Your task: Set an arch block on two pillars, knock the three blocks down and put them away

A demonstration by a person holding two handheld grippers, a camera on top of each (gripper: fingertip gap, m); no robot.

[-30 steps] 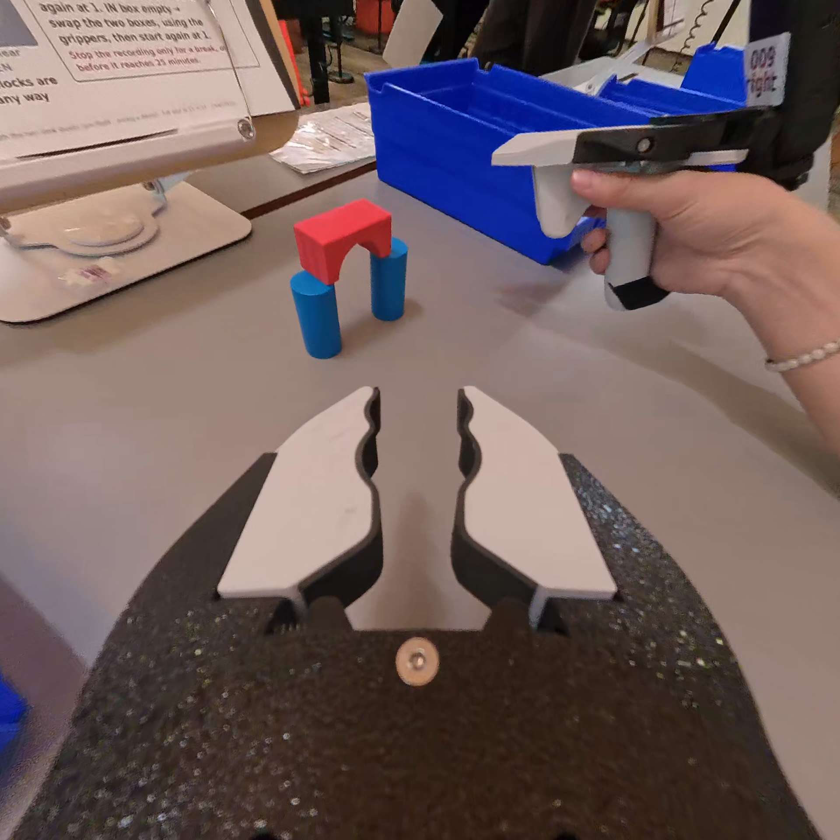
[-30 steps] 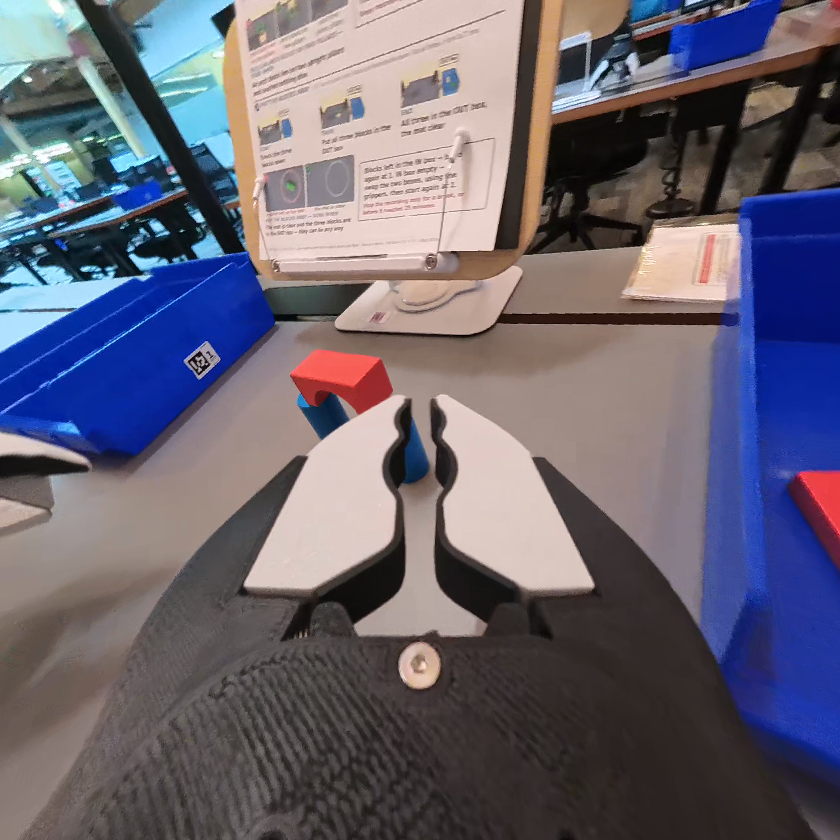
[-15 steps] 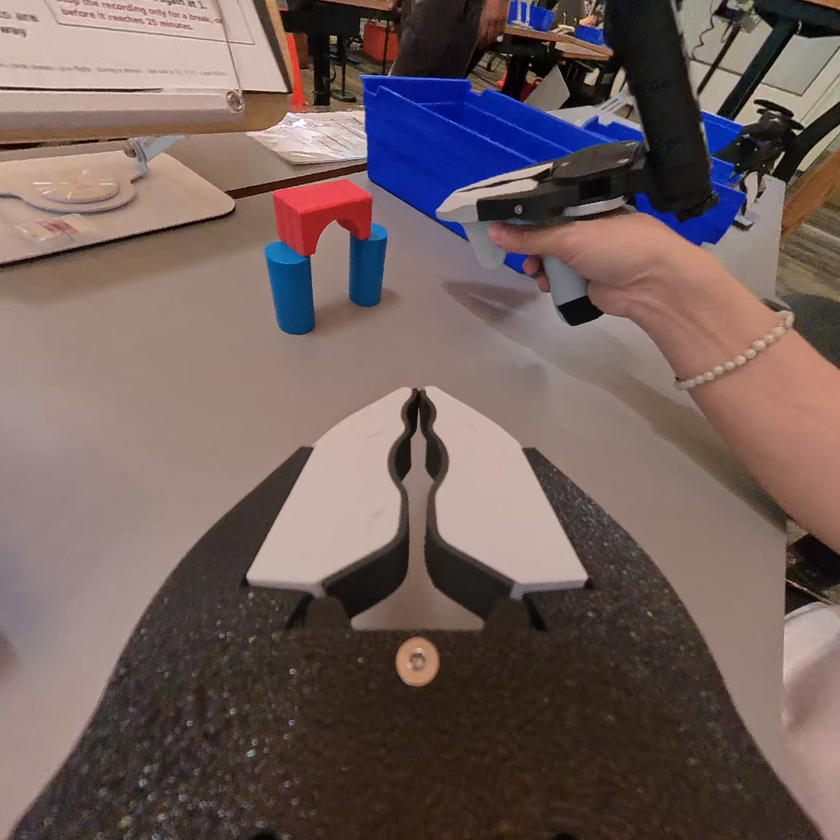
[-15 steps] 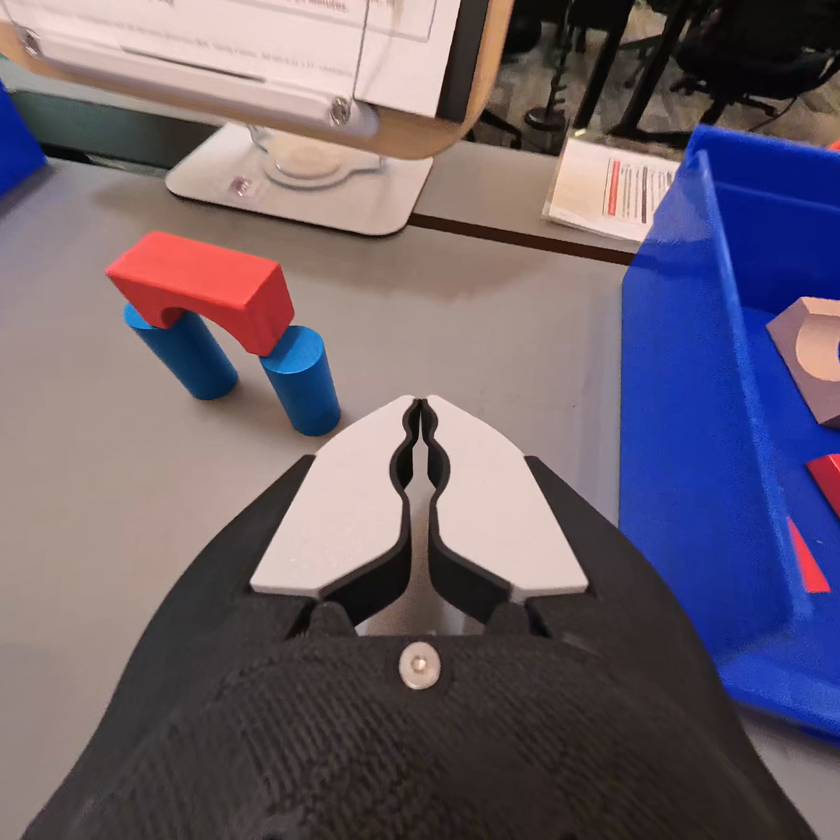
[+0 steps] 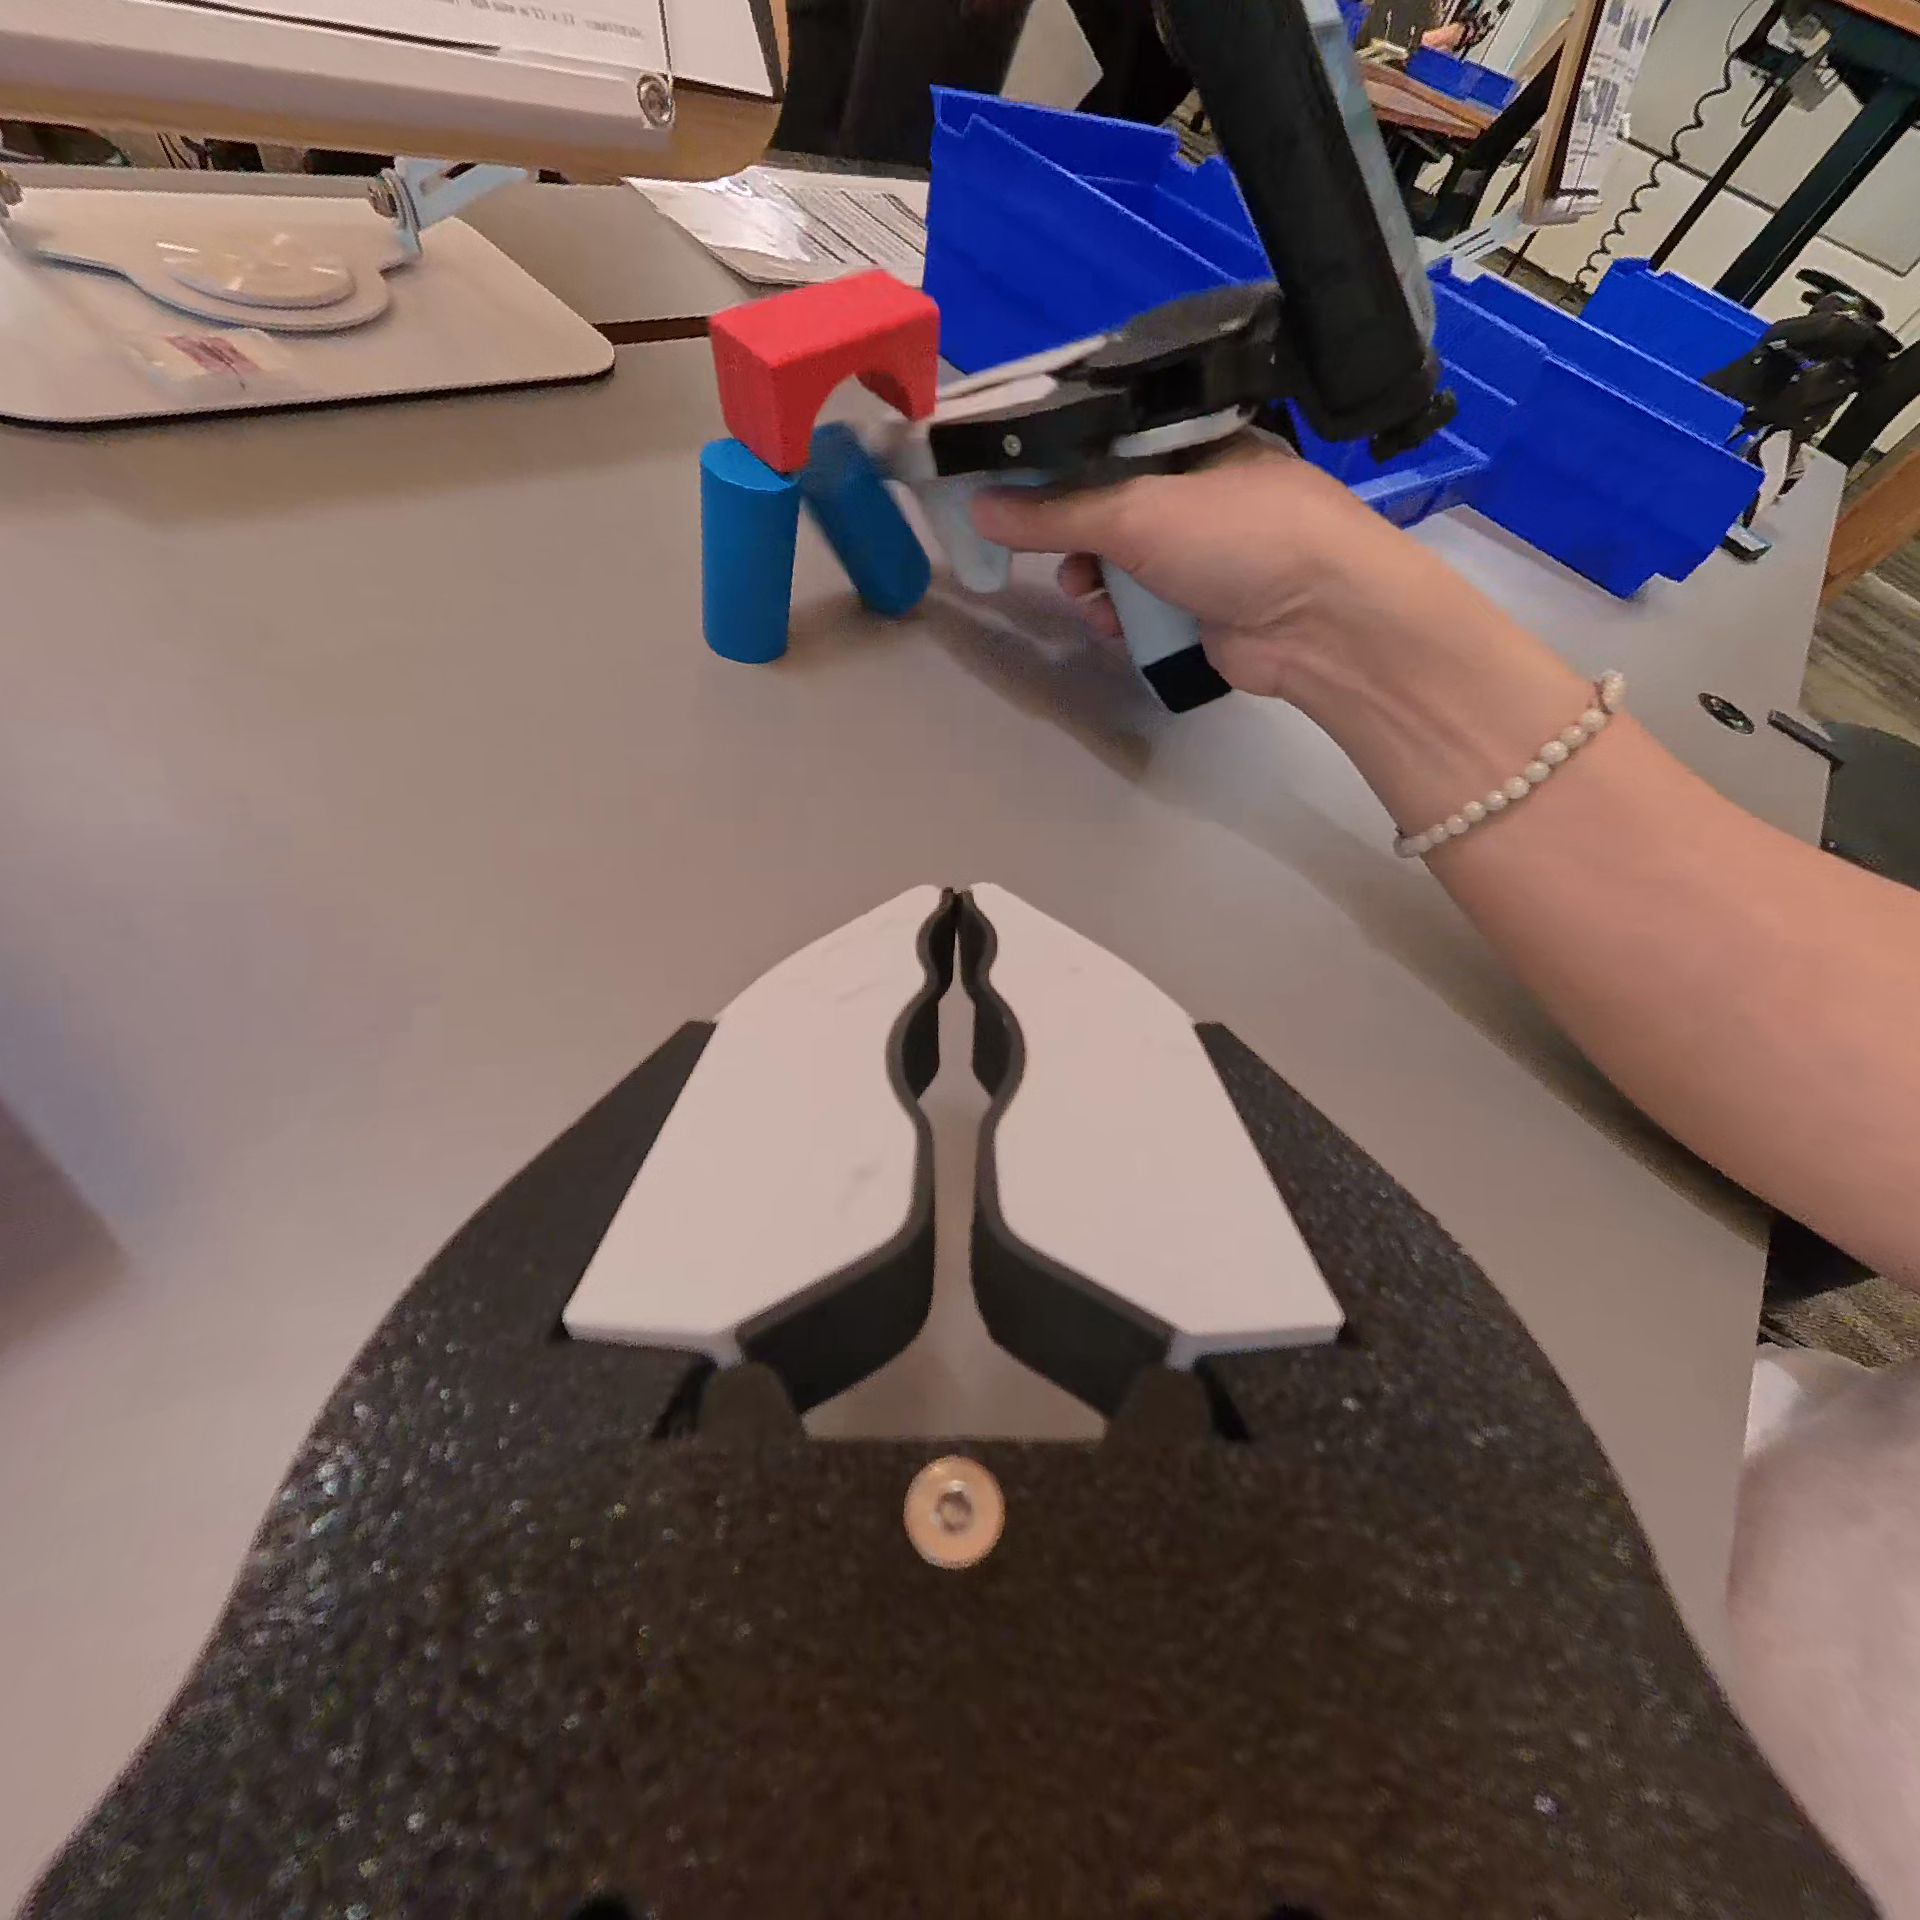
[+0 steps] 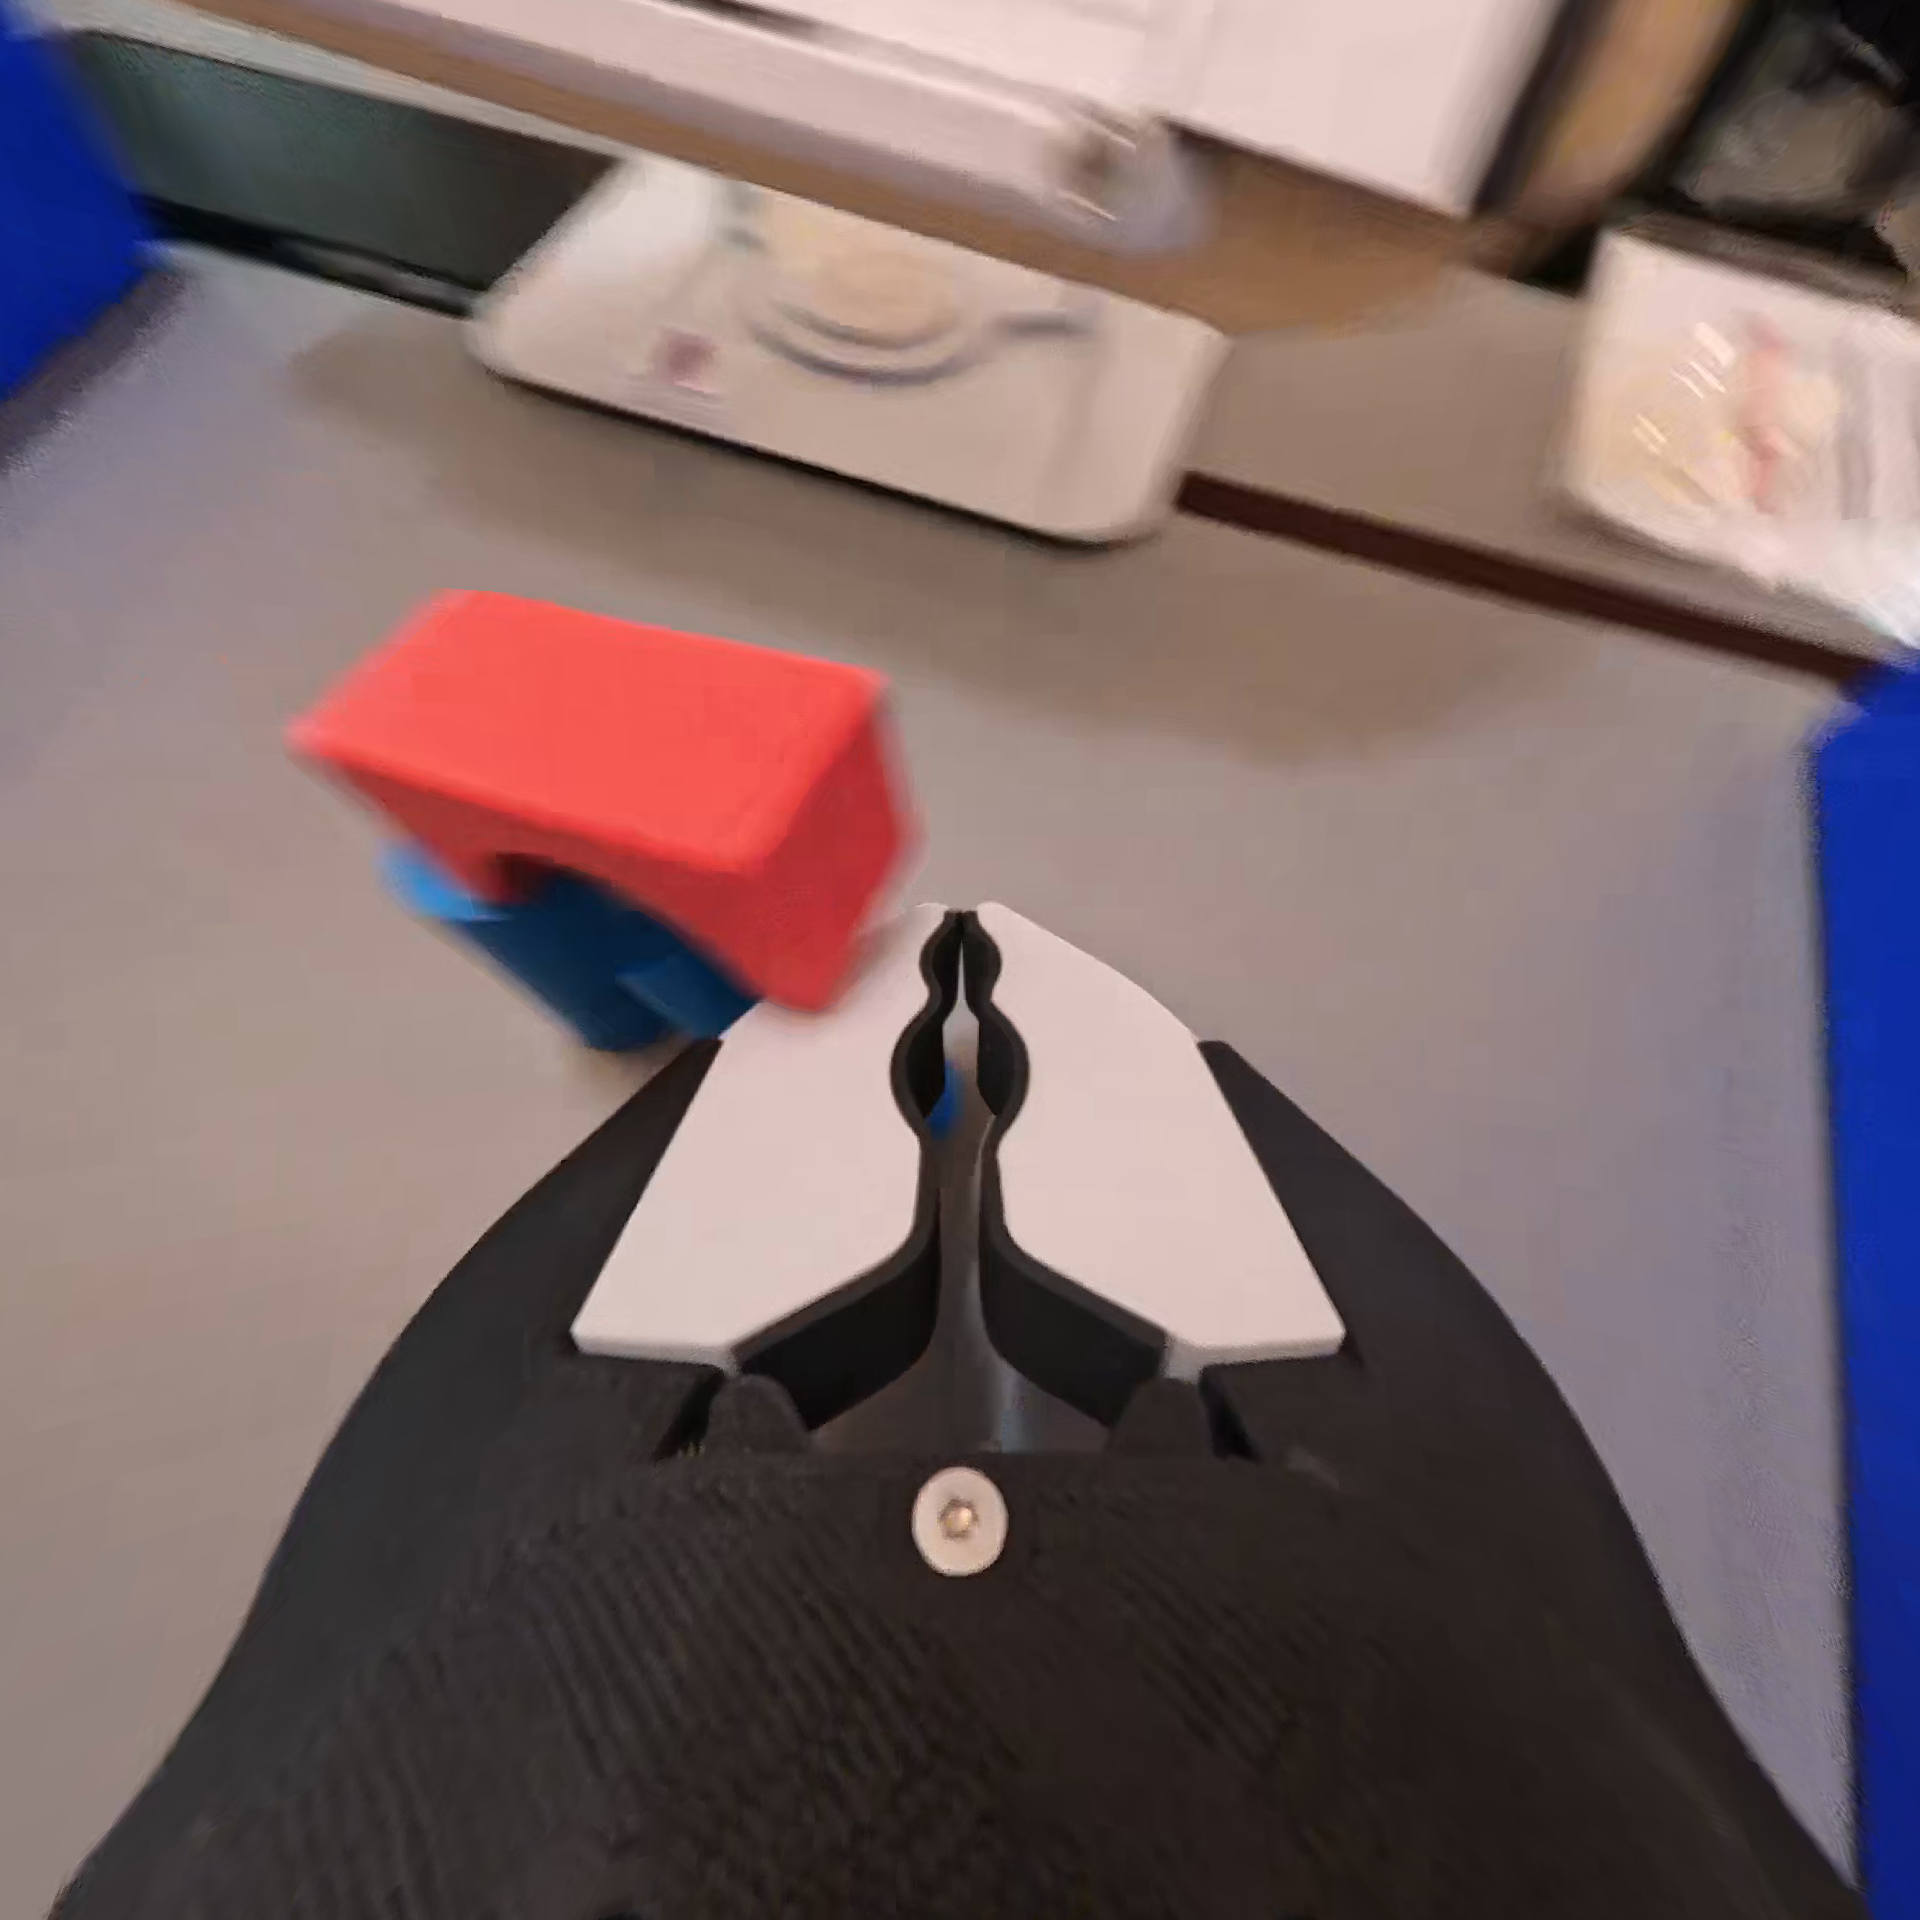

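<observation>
Right tongs [image 6: 961,920] are closed, holding nothing, tip touching the leaning blue cylinder [image 5: 868,530] at about 11 o'clock; its long axis tilts. The red arch block [image 6: 623,769] sits tipped on it and on the upright blue cylinder [image 5: 743,566]. Left tongs [image 5: 954,896] are closed, empty, well back over the grey surface [image 5: 364,831], blocks at 12 o'clock. Right is nearer. Blue bin [image 5: 1558,416] at 1 o'clock.

arch block [image 5: 821,358] on two cylinders [image 5: 746,561] | bin [image 5: 1049,249] right | stand [image 5: 312,312] behind-left

Left wrist view low, farther back; right wrist view close, blurred; both share red arch block [image 5: 821,364] [image 6: 634,779].
</observation>
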